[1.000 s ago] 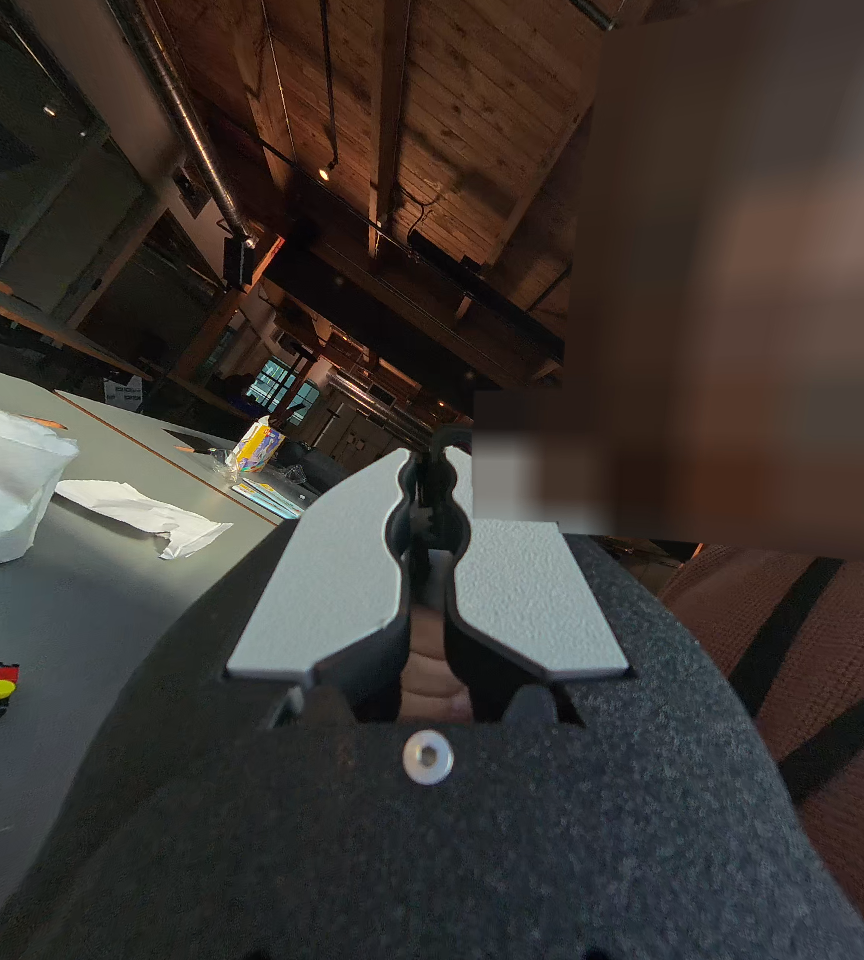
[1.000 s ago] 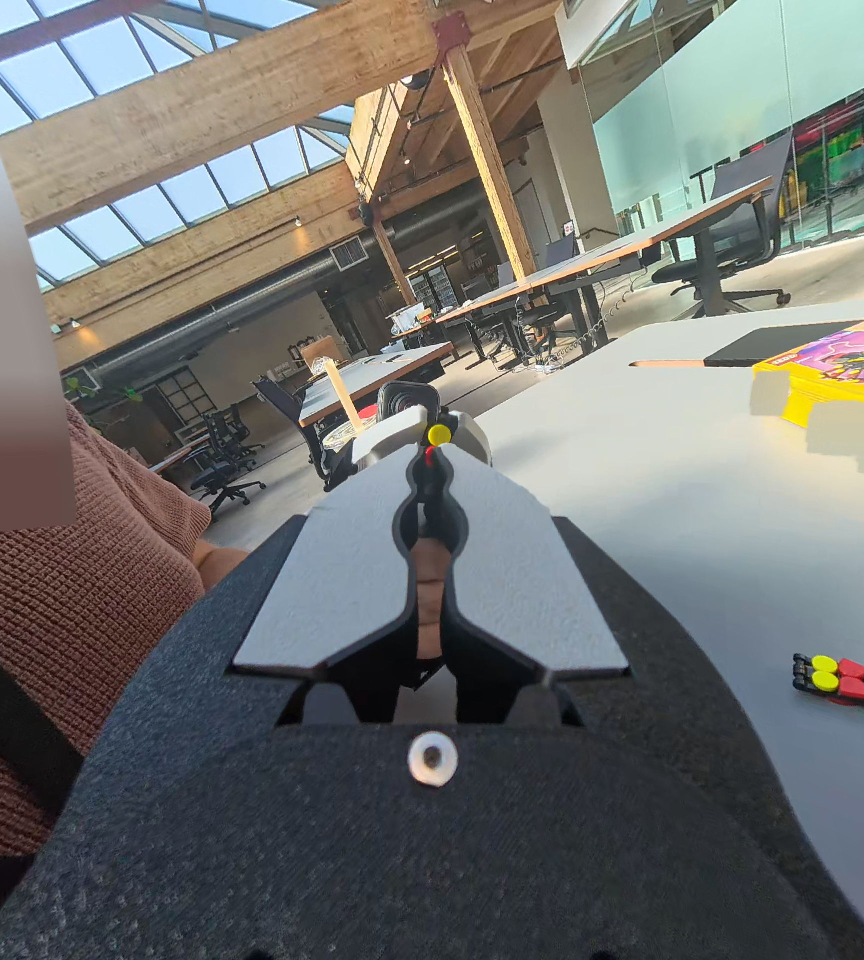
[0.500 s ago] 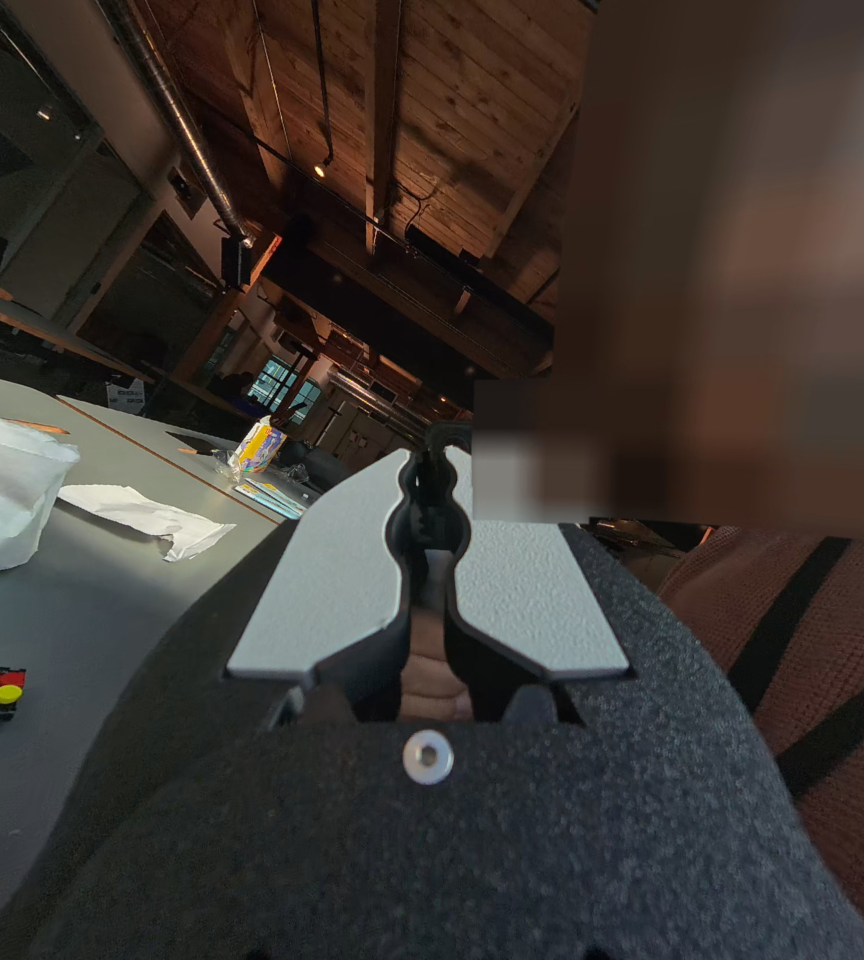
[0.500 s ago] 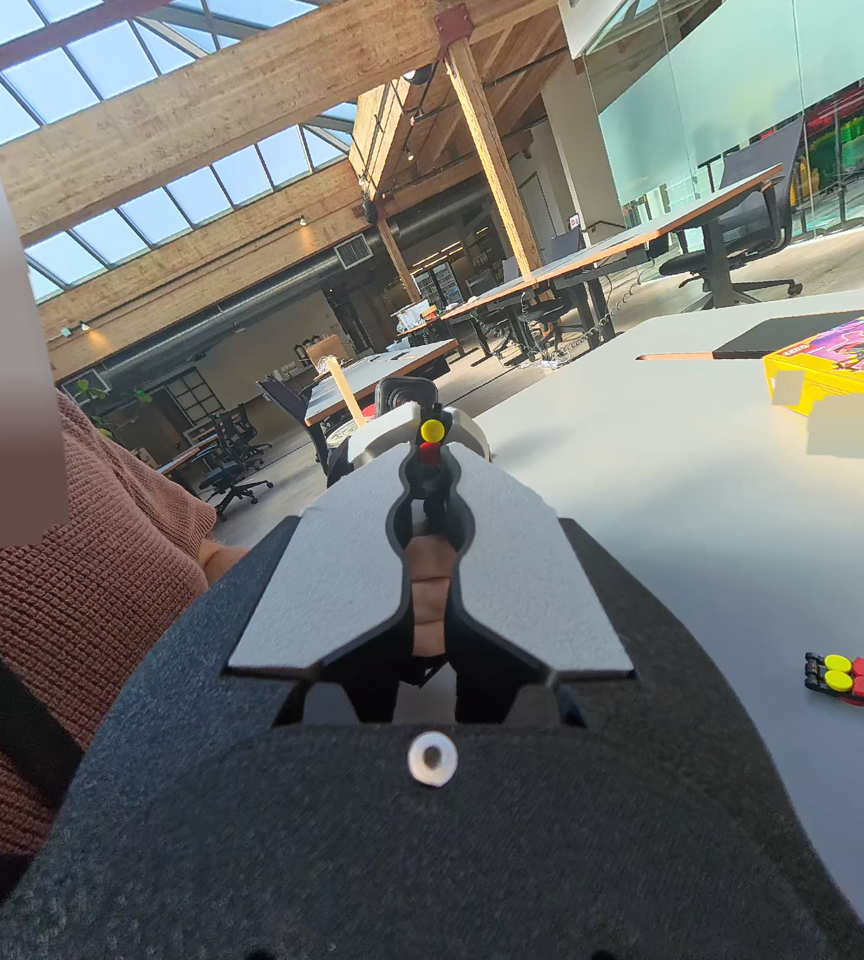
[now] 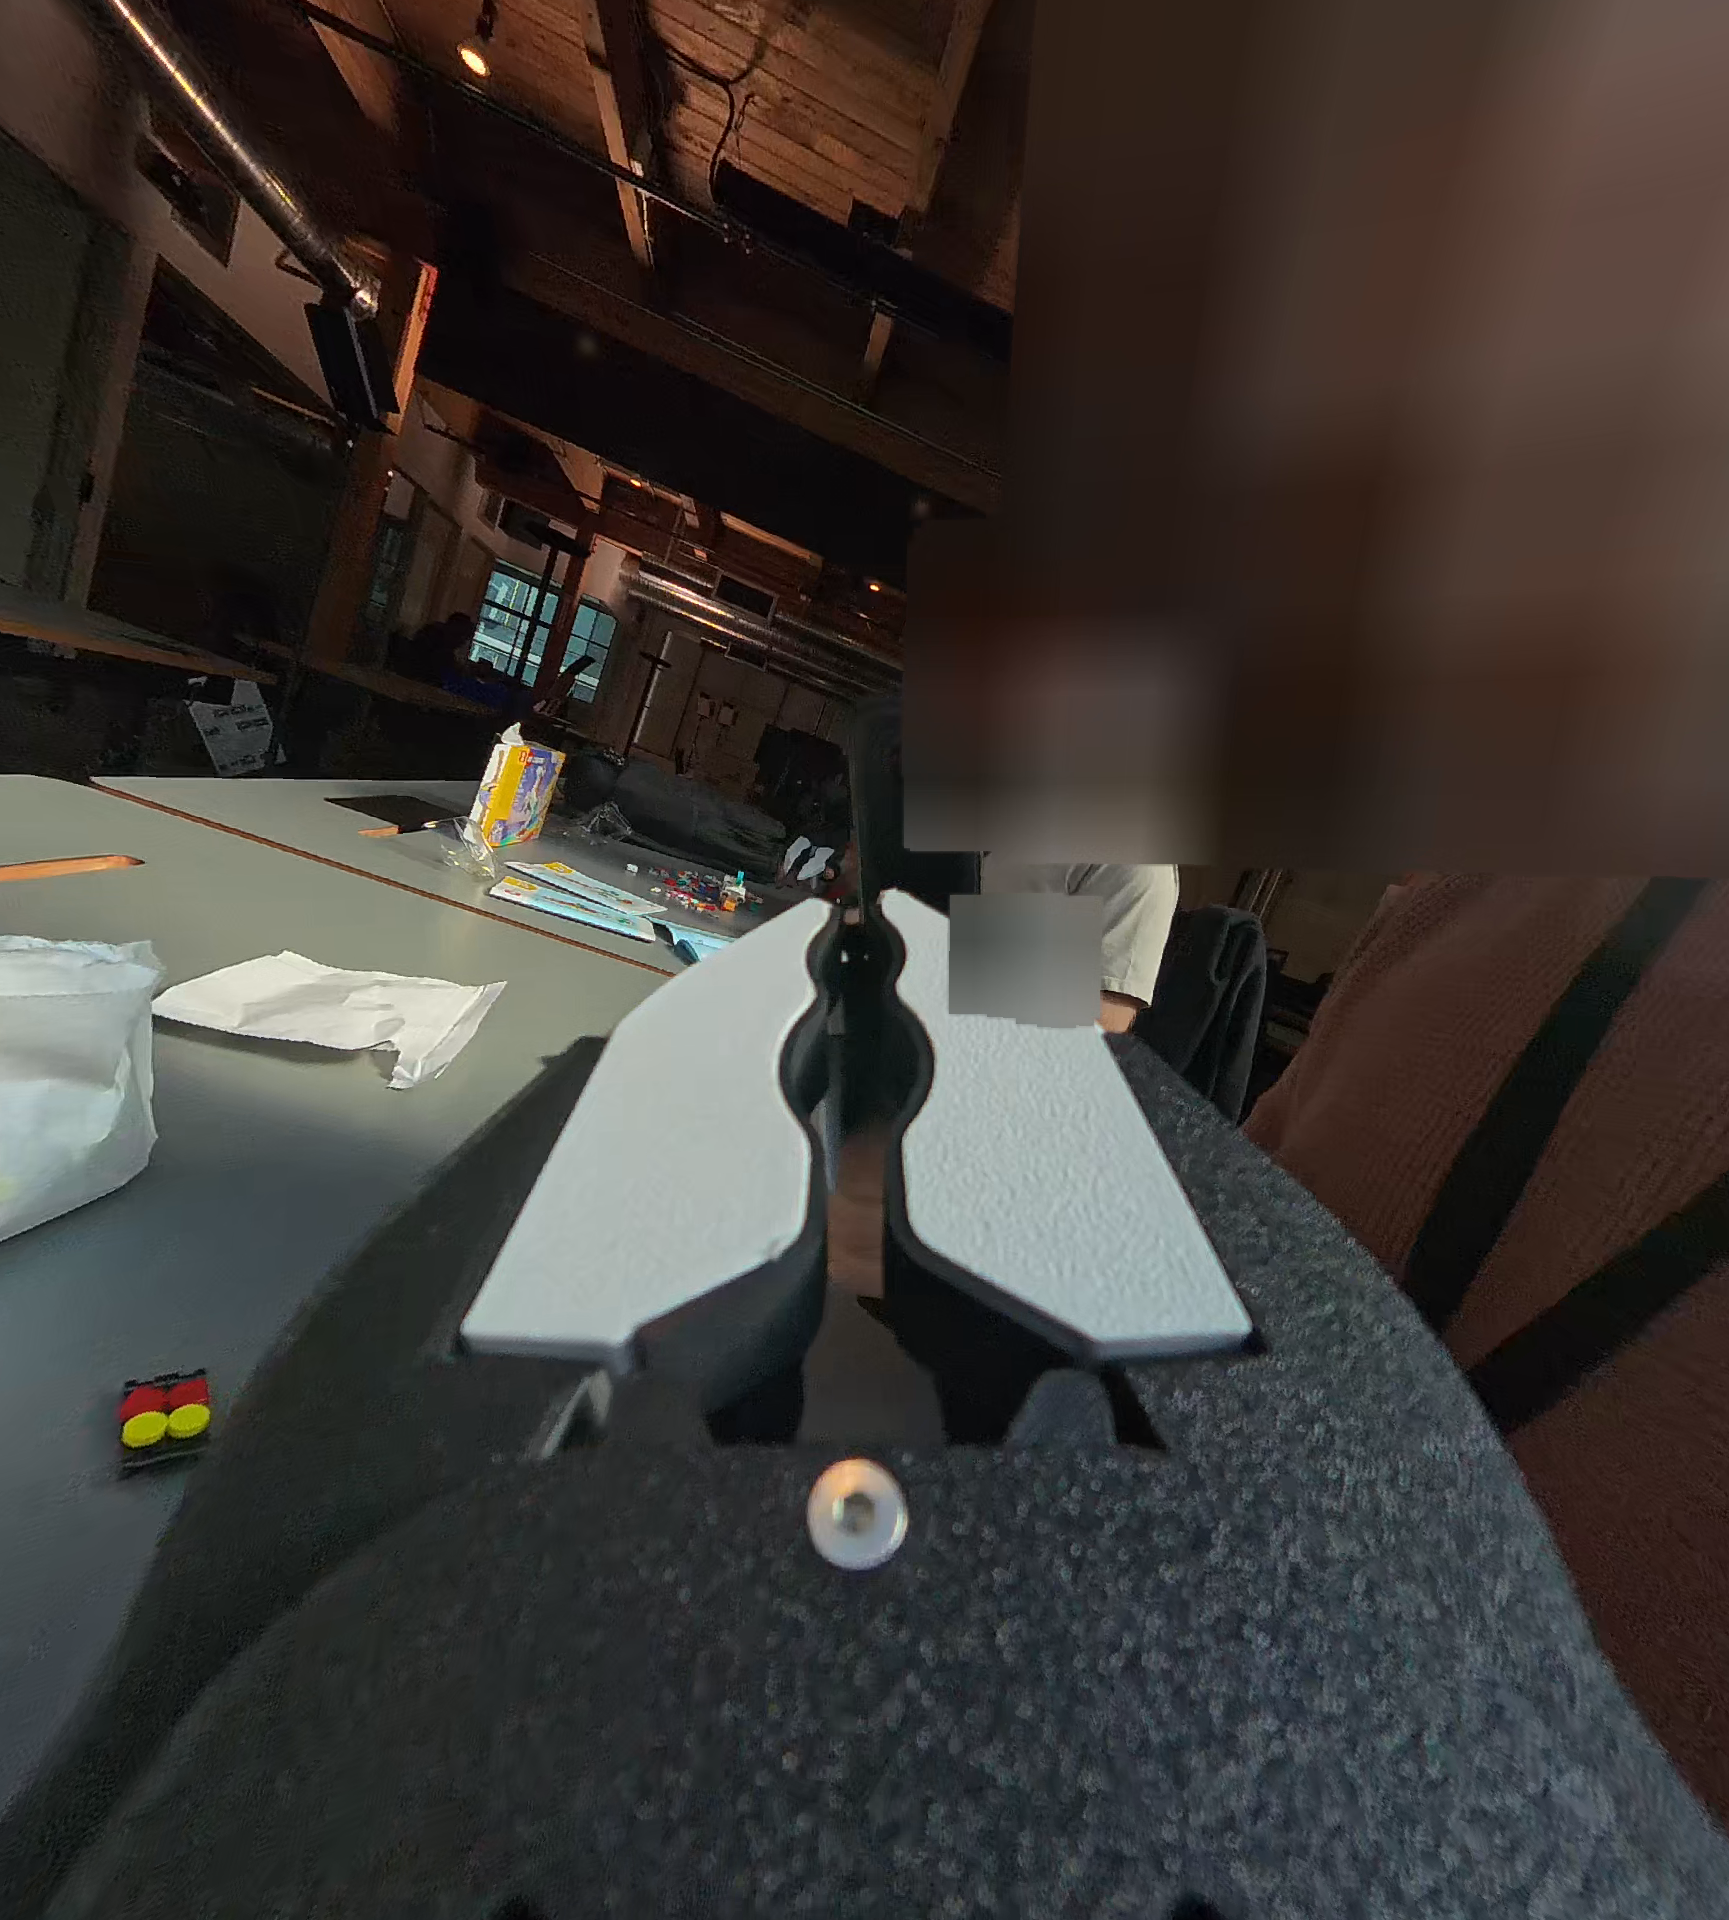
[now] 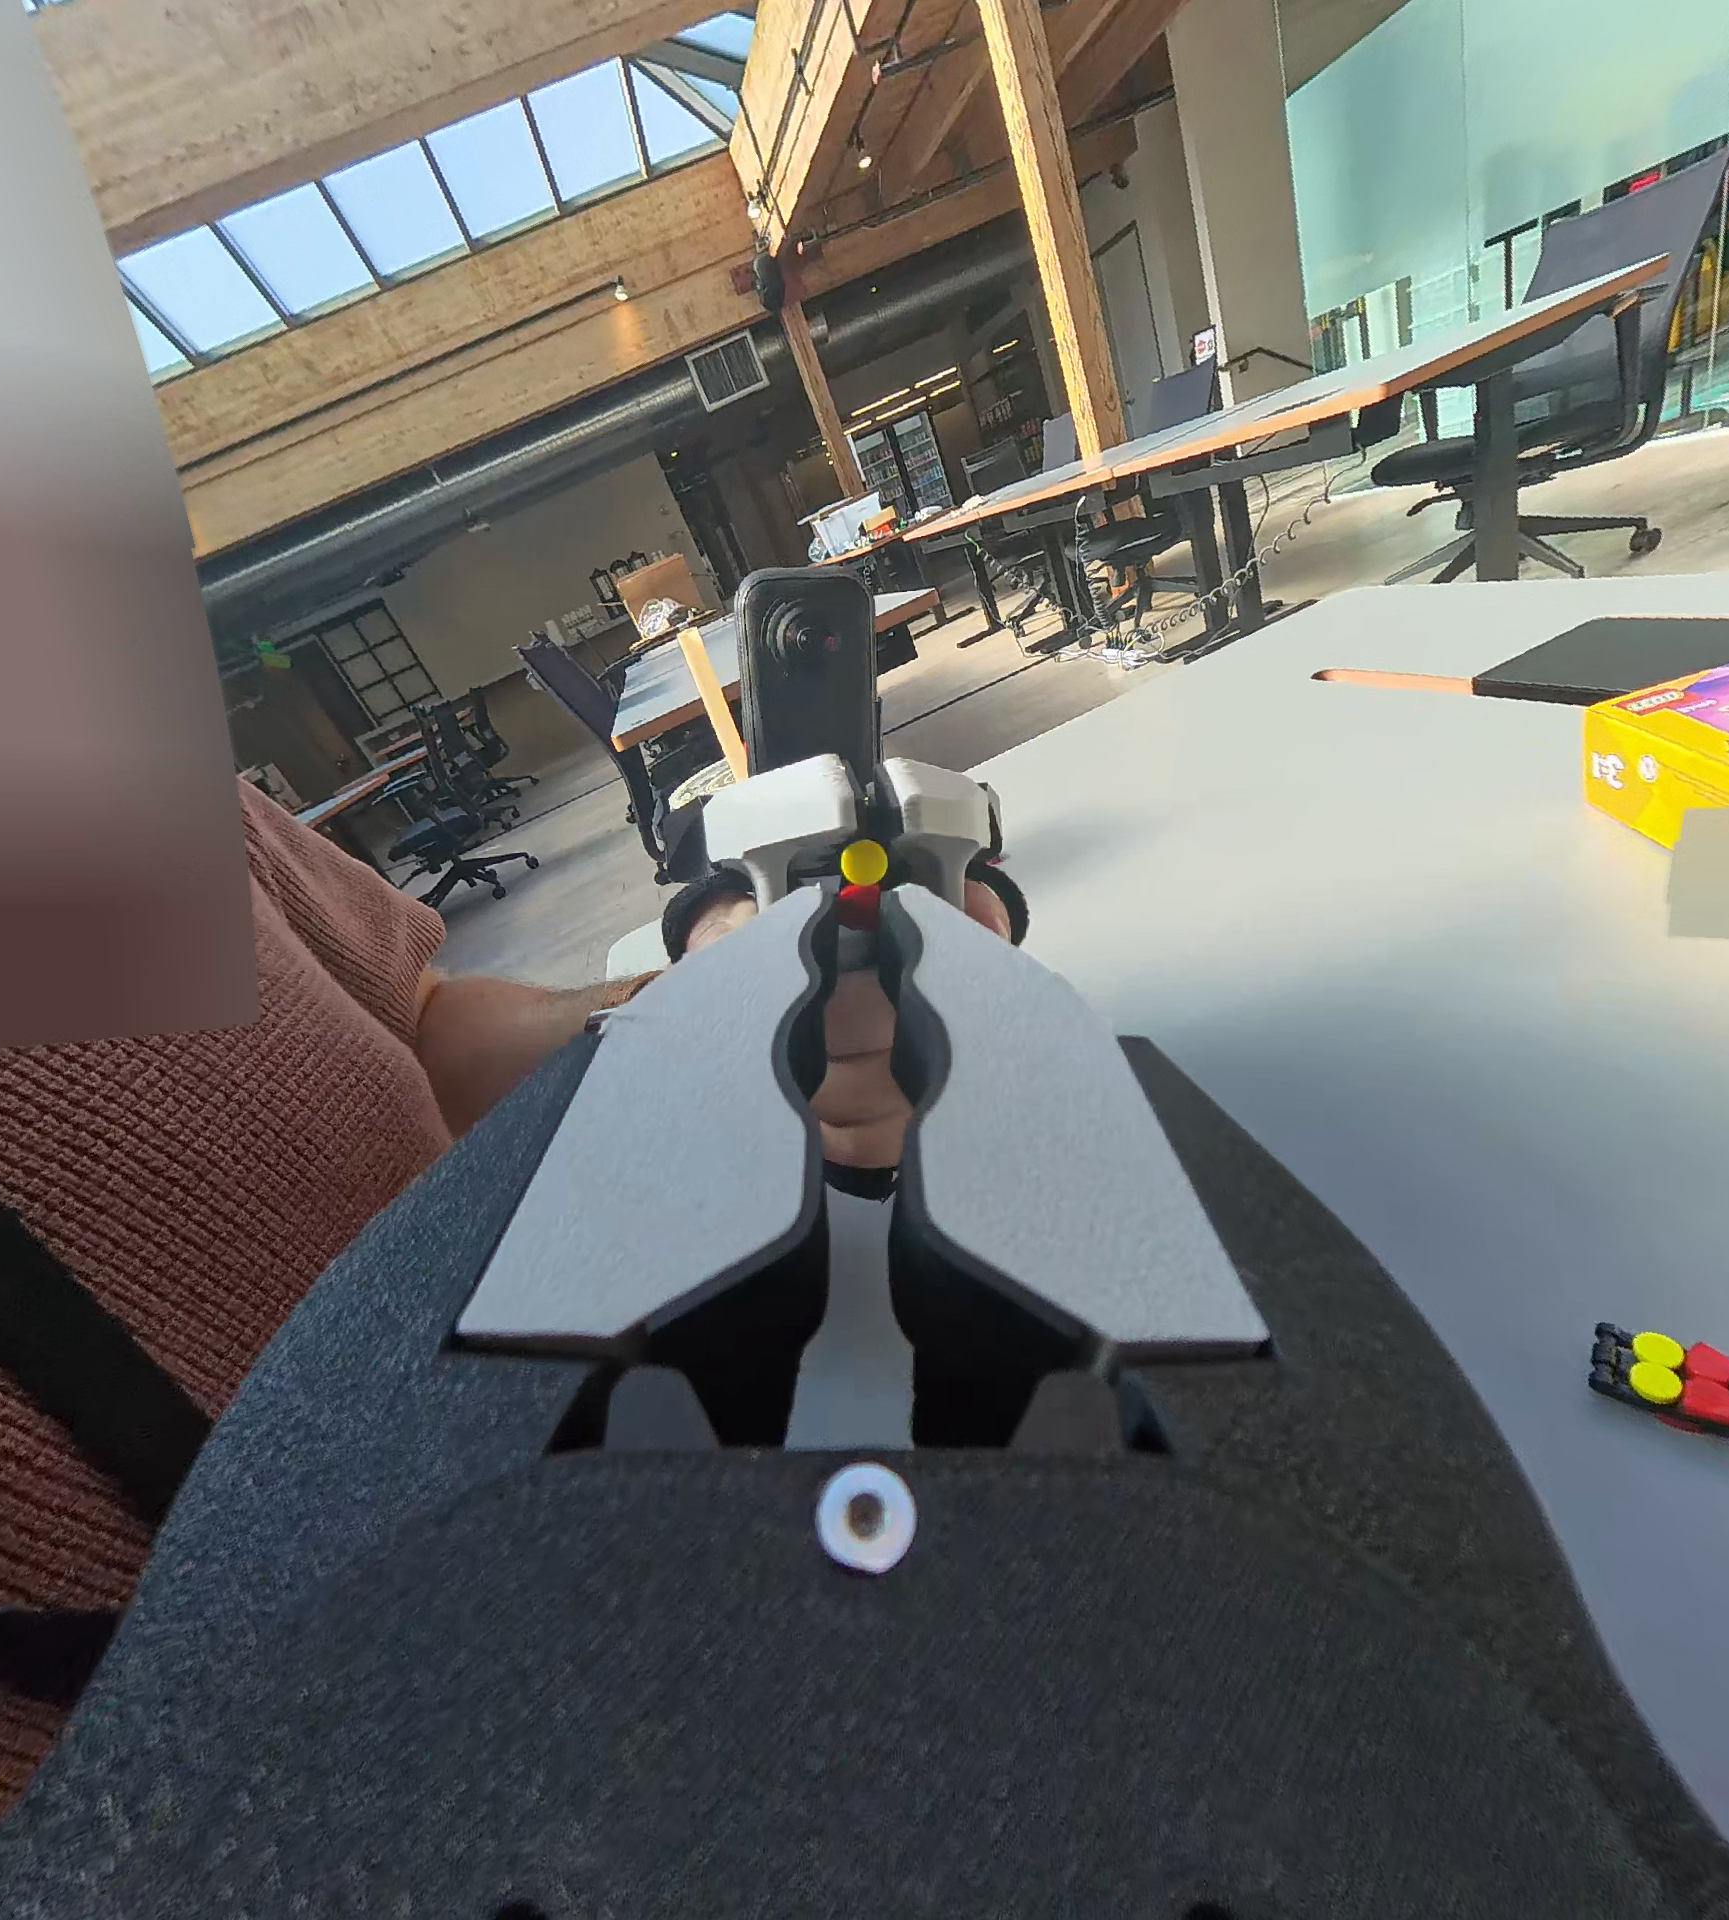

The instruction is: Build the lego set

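Grey, grainy pads meet almost tip to tip on our right gripper [image 6: 860, 914], and between them we pinch a small lego piece [image 6: 861, 883]: a yellow round stud above a red part, sitting right at the fingertips. Just beyond it, facing us, the left gripper [image 6: 865, 821] closes in on the same piece from the far side, its white fingers on either side of the yellow stud and its camera [image 6: 806, 665] standing upright above. A hand [image 6: 855, 1081] shows through the gap below our fingers, wrapped round that other gripper's grip.

From the left wrist view the left gripper [image 5: 861, 920] has its jaws drawn nearly together; something dark sits between the tips, but in that dim view we cannot make out what it is, so we take it for the shared piece only with caution.

Low to the right of our right gripper, on the pale table [image 6: 1359, 935], lies a little lego car [image 6: 1686, 1392], black with two yellow rounds and red tiles. Farther right and ahead is a yellow lego box [image 6: 1712, 769]. To the left of the left gripper lie a white paper bag [image 5: 8, 1091] and a flat paper sheet [image 5: 330, 1003].
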A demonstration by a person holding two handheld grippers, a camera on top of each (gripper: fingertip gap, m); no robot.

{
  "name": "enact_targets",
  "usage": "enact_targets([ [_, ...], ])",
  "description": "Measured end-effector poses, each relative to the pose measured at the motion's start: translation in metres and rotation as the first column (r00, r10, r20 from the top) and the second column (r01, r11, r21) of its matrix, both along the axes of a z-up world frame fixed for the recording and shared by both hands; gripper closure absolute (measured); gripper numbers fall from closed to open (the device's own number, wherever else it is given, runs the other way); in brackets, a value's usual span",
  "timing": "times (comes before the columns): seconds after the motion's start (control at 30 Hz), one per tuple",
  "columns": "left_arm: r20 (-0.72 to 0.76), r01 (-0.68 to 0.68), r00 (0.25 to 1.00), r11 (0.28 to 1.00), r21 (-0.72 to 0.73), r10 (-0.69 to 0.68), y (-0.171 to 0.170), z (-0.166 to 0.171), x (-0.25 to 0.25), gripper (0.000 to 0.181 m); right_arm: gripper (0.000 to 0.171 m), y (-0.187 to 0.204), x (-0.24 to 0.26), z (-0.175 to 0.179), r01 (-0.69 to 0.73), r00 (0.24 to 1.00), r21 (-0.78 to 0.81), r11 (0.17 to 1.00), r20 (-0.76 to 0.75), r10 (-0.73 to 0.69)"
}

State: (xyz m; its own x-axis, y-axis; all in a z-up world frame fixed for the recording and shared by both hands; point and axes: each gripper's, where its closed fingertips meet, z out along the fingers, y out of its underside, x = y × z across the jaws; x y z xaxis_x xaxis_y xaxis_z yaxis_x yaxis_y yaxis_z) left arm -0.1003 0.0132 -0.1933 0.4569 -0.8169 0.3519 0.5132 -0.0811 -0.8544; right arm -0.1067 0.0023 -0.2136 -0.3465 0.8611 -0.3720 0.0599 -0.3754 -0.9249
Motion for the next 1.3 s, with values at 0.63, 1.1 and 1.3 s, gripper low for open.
enact_targets([
  [0.63, -0.015, -0.006, 1.000, 1.000, -0.004, 0.006, -0.0061, -0.0015, 0.0042, 0.174, 0.164, -0.0042, 0.0013, 0.0017, -0.005, 1.000, 0.010, 1.000, -0.028, 0.006],
  [1.1, 0.185, 0.063, 0.981, 0.997, -0.035, -0.056, -0.0090, 0.0061, 0.0007, 0.174, 0.164, -0.0052, 0.0018, 0.0088, 0.018, 0.998, 0.025, 1.000, -0.067, -0.017],
  [1.3, 0.177, 0.062, 0.983, 0.998, -0.031, -0.056, -0.0101, 0.0060, 0.0017, 0.174, 0.164, -0.0063, 0.0023, 0.0088, 0.001, 0.998, 0.007, 1.000, -0.065, -0.001],
])
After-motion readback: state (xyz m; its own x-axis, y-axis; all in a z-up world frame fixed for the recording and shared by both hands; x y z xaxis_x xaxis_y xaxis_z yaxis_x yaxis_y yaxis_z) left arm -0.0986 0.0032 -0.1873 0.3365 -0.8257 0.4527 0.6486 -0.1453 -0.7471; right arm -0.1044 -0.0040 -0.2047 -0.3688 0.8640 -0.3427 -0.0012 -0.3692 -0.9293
